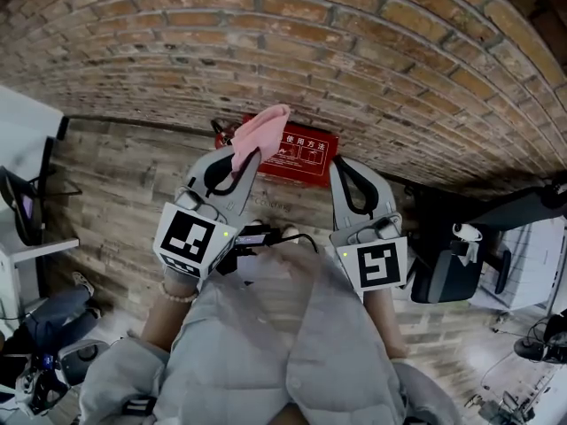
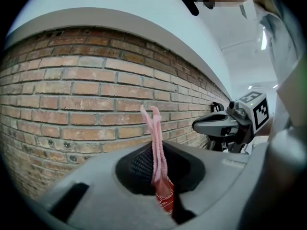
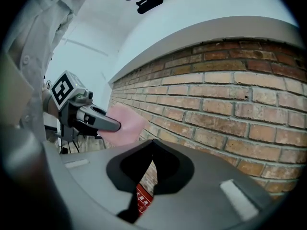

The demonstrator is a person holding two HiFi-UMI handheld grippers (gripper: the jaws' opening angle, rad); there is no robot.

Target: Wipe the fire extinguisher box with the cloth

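The left gripper [image 1: 251, 156] pinches the pink cloth [image 1: 262, 129] between its jaws close to the red fire extinguisher box [image 1: 301, 160], which sits on the wooden floor [image 1: 115, 175] against the brick wall [image 1: 310, 42], while the right gripper [image 1: 340, 163], jaws pressed together and empty, hovers beside it.

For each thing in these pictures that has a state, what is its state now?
left gripper: shut on the cloth.
right gripper: shut, nothing between its jaws.
cloth: pinched in the left jaws, bunched, sticking out past them.
fire extinguisher box: on the floor by the brick wall, label side up.
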